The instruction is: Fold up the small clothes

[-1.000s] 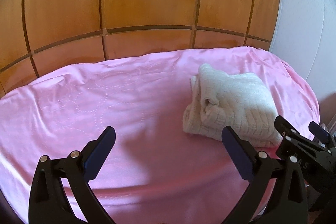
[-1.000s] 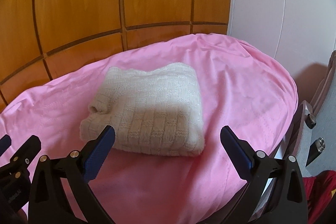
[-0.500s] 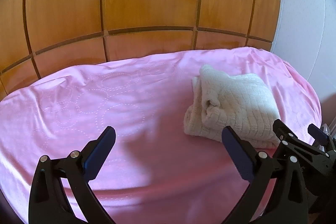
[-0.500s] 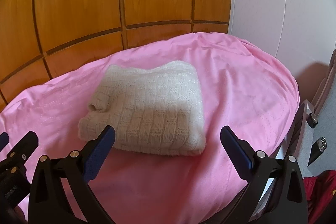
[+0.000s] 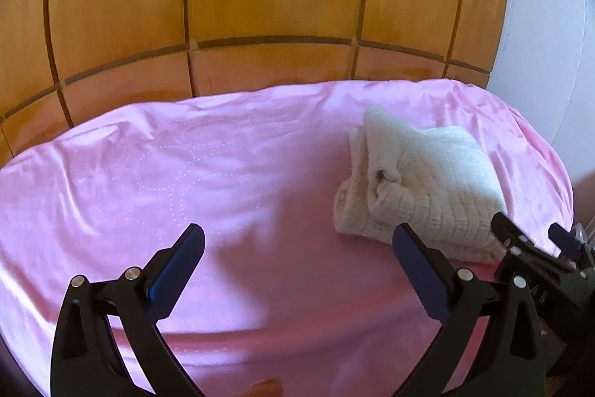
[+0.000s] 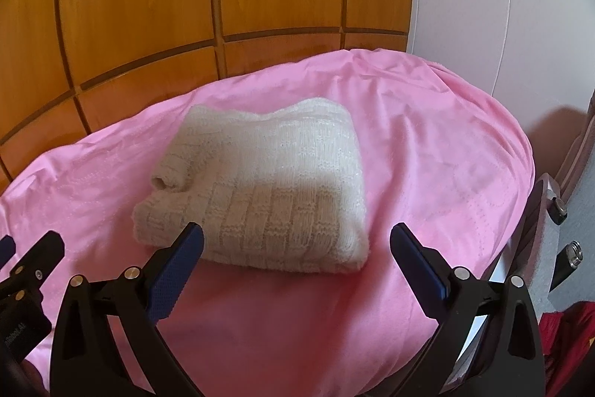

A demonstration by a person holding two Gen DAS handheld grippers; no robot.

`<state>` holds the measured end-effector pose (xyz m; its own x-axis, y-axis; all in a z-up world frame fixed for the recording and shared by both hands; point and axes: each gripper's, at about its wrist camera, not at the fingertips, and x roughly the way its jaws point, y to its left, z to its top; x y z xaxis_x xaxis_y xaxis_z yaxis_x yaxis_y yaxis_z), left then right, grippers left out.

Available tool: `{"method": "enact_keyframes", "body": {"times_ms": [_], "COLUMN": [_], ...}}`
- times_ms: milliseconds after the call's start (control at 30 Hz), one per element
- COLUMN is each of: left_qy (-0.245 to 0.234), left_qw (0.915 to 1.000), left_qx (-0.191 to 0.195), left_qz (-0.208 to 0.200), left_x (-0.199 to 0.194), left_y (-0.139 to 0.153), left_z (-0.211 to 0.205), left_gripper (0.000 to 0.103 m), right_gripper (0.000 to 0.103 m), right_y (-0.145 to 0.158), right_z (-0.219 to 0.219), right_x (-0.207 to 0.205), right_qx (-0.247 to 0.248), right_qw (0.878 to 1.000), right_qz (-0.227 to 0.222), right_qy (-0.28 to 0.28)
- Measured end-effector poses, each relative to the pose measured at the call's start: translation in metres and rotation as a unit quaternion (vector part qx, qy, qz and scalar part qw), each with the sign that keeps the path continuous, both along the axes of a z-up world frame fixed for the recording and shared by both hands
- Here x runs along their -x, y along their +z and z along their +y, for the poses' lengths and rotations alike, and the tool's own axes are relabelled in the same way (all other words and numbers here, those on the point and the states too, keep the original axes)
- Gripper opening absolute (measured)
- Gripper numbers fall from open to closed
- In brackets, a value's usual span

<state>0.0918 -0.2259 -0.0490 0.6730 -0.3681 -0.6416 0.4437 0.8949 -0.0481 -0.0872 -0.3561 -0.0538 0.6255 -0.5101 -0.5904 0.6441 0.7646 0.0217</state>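
A cream knitted sweater lies folded into a compact bundle on the pink sheet. It also shows in the left wrist view, at the right of the sheet. My right gripper is open and empty, hovering just in front of the bundle's near edge. My left gripper is open and empty over bare sheet, left of the sweater. The right gripper shows at the right edge of the left wrist view.
A wooden panelled wall stands behind the bed. A white wall is to the right. The bed's right edge drops to dark fittings and a red cloth.
Both grippers have drawn back slightly from the sweater. The sweater has not moved. Both stay open.
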Motion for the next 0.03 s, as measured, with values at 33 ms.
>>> {"method": "enact_keyframes", "body": {"times_ms": [33], "left_qy": [0.002], "left_qw": [1.0000], "left_qx": [-0.003], "left_qz": [0.003], "left_x": [-0.0013], "left_y": [-0.0019], "left_z": [0.0001], "left_gripper": [0.101], "right_gripper": [0.099], "right_y": [0.0007], "right_z": [-0.0037], "right_x": [0.0000], "right_qx": [0.000], "right_qw": [1.000], "right_qz": [-0.003], "right_qy": [0.003]}}
